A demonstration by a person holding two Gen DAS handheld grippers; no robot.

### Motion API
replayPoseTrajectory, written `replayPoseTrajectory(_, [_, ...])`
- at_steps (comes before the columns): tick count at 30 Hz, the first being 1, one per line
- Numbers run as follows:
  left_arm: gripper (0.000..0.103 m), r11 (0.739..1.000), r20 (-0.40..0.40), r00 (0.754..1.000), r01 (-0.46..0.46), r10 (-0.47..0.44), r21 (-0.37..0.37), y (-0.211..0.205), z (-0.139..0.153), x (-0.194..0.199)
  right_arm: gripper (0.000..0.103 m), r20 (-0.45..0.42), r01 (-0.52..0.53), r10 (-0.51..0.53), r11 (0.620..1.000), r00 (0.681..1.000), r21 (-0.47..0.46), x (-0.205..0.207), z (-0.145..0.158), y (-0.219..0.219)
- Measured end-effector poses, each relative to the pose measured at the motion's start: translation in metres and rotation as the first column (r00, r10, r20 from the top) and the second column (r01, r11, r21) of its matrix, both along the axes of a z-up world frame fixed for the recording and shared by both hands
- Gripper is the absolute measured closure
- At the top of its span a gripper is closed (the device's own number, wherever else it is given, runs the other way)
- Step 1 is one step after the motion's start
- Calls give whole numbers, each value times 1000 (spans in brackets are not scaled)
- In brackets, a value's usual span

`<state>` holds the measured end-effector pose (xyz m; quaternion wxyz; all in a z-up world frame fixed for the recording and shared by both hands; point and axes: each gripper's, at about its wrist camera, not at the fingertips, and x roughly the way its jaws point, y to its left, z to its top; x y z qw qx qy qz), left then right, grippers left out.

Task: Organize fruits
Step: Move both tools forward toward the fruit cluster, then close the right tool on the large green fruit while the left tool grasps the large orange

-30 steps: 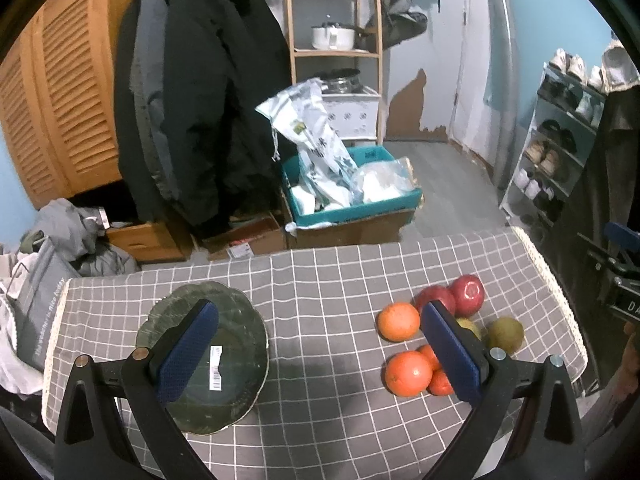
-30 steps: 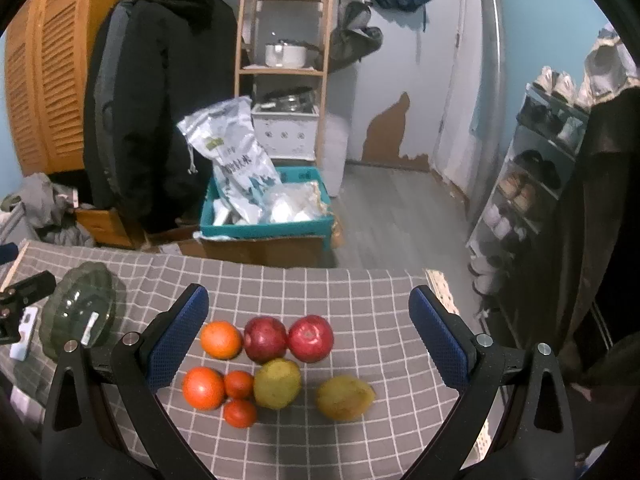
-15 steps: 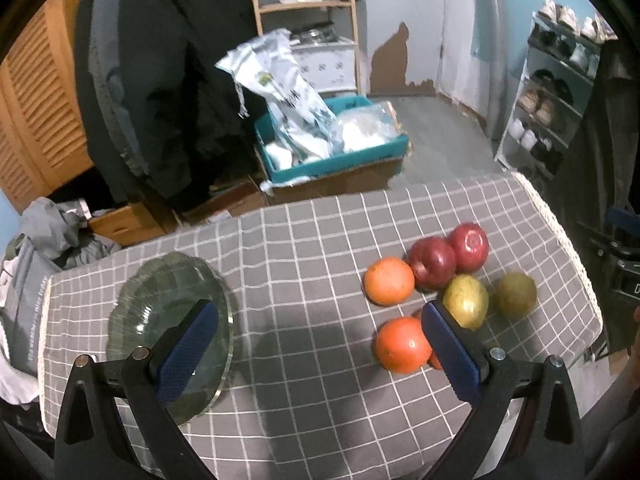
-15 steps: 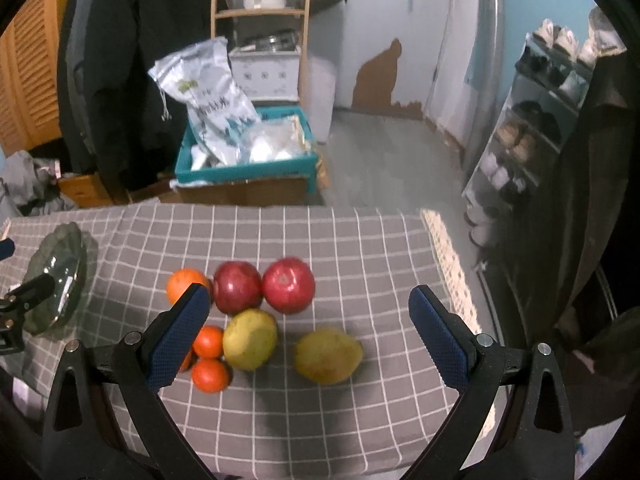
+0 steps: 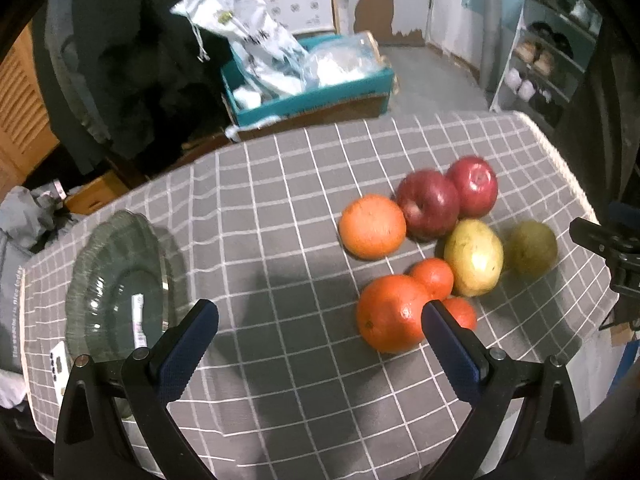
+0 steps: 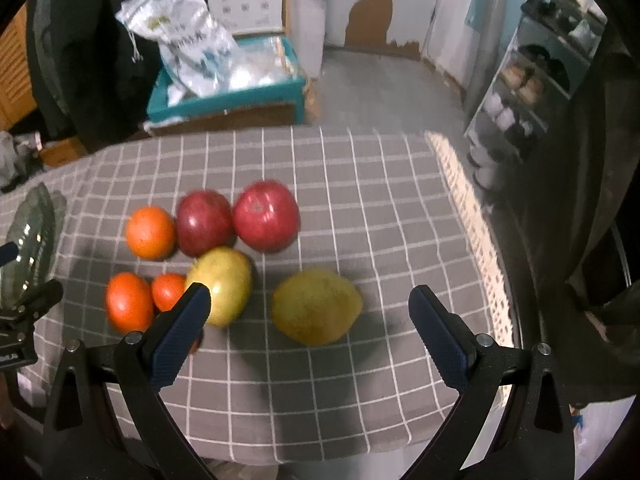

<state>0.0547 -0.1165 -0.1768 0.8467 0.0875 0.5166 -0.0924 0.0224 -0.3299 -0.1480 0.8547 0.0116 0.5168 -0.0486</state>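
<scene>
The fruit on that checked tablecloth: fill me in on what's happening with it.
A person holds a two-finger gripper in each hand over the table, both open and empty. The right gripper hangs over the lone greenish-yellow fruit, jaws either side of it. The left gripper sits nearer the big orange. Two red apples, oranges and smaller orange fruits lie clustered on the cloth. The glass bowl on the left holds no fruit.

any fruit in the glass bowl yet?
No. In the left wrist view the glass bowl holds only a sticker, and all the fruit, such as the big orange, sits on the checked cloth.
</scene>
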Motion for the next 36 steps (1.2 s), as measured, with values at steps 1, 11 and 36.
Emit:
replayPoseTrajectory(1, [1, 1000, -15, 1000, 1, -1, 3, -2, -5, 1, 5, -22, 2, -2, 1000, 1000, 7, 1, -7, -2])
replayPoseTrajectory(11, [1, 1000, -107, 994, 27, -27, 4, -16, -46, 7, 5, -129, 5, -4, 1000, 992, 9, 6, -41, -8])
replayPoseTrajectory(36, [3, 994, -207, 975, 62, -81, -95, -37, -79, 22, 12, -247, -14, 25, 999, 969, 45, 44, -103, -13])
